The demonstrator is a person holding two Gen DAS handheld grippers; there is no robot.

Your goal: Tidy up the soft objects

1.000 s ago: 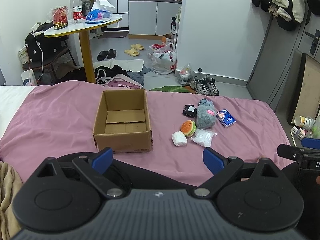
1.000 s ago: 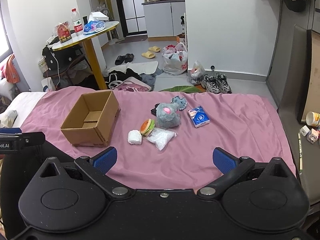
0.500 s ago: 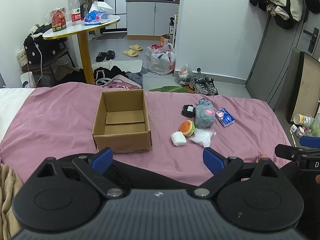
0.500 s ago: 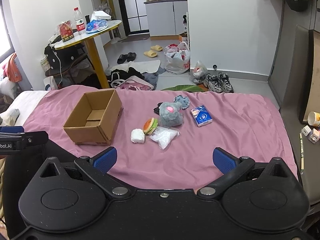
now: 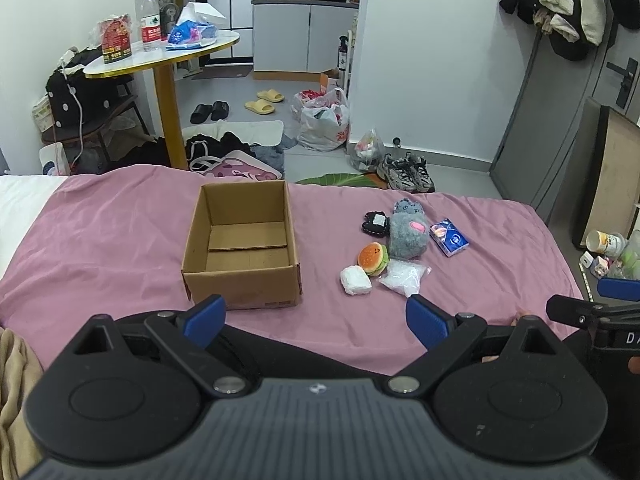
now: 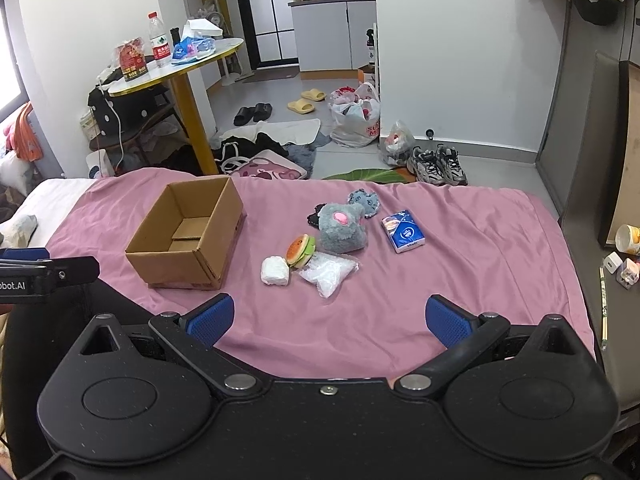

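- Cardboard box (image 5: 241,246) (image 6: 188,232): taken as landmark; shown open-topped and empty, set upright on the pink bedsheet (image 5: 100,232) (image 6: 460,280).
- Soft items: grouped to the right of the box, apart from it, all lying on the sheet.
- White roll (image 5: 355,280) (image 6: 275,271): item nearest the box, on the near side of the group.
- Burger plush (image 5: 373,258) (image 6: 301,250): seen touching the roll, just beyond it w.r.t. the box front.
- Clear bag w/ white filling (image 5: 404,276) (image 6: 329,272): laid just right of the burger plush.
- Grey plush w/ pink patch (image 5: 408,234) (image 6: 342,228): placed behind the burger; a small black plush (image 5: 376,223) is seen at its box-side edge, and a smaller grey plush (image 5: 407,207) (image 6: 364,200) behind it.
- Blue tissue pack (image 5: 449,237) (image 6: 403,231): item farthest right of the box.
- Left gripper (image 5: 316,318): held low near the box's front wall; jaws spread wide, nothing between them.
- Right gripper (image 6: 327,316): held over the sheet's near edge, right of the box and short of the group; jaws spread wide, empty.
- Round worktop (image 5: 168,54) (image 6: 180,68): seen beyond the box, off the bed, w/ a bottle (image 5: 151,26) (image 6: 159,42) on it.
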